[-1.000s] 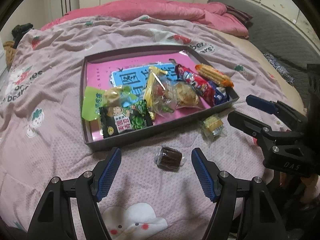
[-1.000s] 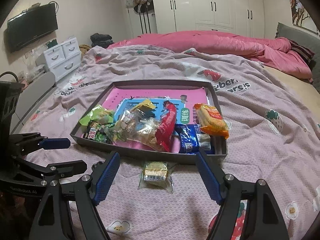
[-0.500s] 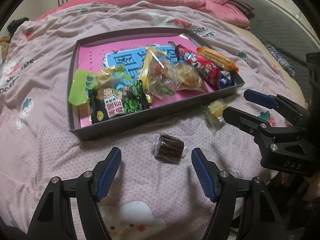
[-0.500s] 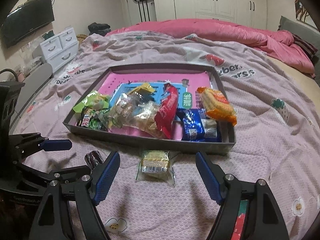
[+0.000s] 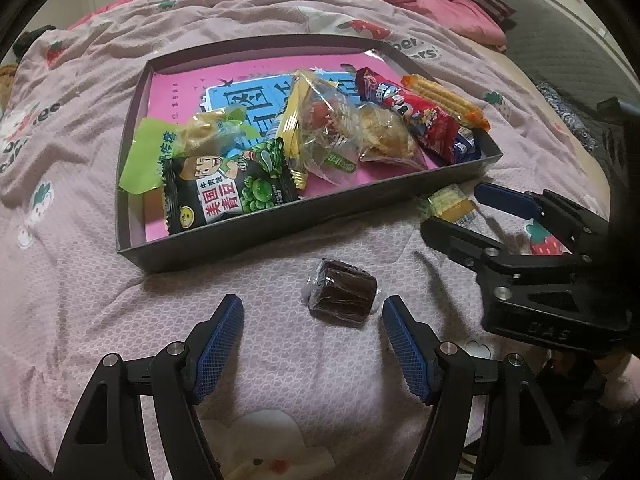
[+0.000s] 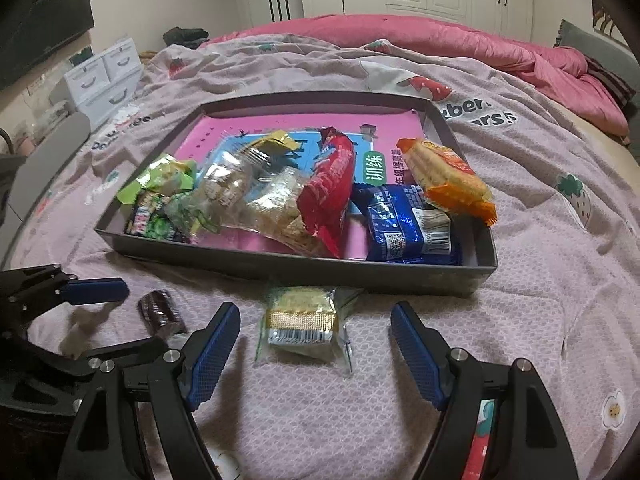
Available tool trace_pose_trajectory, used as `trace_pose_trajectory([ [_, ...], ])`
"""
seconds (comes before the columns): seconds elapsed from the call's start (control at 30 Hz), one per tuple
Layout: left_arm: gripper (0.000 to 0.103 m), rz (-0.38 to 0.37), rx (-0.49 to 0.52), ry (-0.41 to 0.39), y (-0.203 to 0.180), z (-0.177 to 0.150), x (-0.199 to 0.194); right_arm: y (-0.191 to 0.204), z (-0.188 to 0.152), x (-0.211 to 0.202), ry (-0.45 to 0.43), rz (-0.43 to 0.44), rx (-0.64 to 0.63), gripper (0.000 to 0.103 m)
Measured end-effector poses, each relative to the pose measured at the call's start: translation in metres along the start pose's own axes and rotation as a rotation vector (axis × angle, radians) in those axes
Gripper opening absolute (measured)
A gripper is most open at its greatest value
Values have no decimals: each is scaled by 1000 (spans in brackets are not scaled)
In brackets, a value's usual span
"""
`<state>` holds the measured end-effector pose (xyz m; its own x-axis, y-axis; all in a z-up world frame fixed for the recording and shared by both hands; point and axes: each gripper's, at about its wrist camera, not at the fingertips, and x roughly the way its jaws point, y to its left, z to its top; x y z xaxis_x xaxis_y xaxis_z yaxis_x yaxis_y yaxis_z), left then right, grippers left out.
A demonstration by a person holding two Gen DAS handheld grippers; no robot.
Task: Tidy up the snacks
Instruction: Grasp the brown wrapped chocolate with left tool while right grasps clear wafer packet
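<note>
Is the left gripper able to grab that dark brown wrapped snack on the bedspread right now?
Probably yes. The left gripper is open, and the dark brown snack lies on the bedspread just ahead, toward its right finger, with nothing between.

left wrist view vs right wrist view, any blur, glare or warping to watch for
Left wrist view: sharp centre, fisheye bends the tray rim, dark vignette corners, glare on the clear snack bag. Right wrist view: equally warped, soft far background, gripper shadows on the bedspread.
</note>
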<state>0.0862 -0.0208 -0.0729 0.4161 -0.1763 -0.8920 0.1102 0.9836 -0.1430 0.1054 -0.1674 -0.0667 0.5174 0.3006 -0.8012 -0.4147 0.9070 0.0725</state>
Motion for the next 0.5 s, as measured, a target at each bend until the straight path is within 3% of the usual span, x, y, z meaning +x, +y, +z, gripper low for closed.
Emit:
trace_pose_trajectory([
  [0.2,74,-6,-2,-6,-2,1,3,3,-1,8,12,11,-34,58],
  [0.37,73,-29,-8,-12,-5,3,4,6,-1,4,6,20,-53,49],
  [0.4,68,-38,-7,-13,-6,3,4,4,-1,4,9,39,-45,44],
  [0.5,45,-37,13,-15,-11,3,5,2,-1,2,13,50,-35,43],
])
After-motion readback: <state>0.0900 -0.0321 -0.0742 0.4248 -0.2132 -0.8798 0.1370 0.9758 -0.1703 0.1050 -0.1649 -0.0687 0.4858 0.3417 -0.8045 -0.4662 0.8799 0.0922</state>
